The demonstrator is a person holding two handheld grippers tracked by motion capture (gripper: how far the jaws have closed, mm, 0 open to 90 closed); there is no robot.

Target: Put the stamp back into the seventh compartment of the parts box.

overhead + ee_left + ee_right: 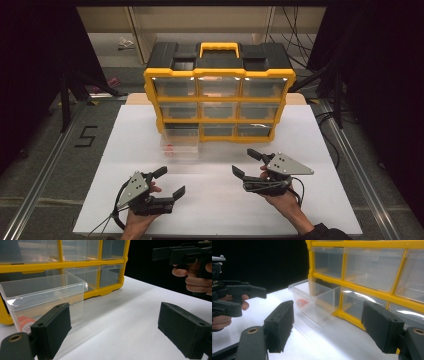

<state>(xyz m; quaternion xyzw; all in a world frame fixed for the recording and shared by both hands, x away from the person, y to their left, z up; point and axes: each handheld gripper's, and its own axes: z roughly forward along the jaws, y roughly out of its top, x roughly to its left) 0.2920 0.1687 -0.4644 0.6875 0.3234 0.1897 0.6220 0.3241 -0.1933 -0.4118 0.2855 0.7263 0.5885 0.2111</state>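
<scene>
Both hands rest low at the near edge of the white surface (220,200), well apart. The left gripper (167,181) points up and right toward the organizer (219,90), fingers (51,327) spread wide and holding nothing. The right gripper (246,162) points left, fingers (279,325) likewise wide and empty. The yellow-and-black organizer stands upright at the far side. Its bottom-left drawer (179,142) is pulled out onto the surface, with a small red-orange item (301,302) inside. Cables (295,30) lie on the floor beyond.

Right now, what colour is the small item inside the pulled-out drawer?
Orange-red item, clearest in the right gripper view.
</scene>
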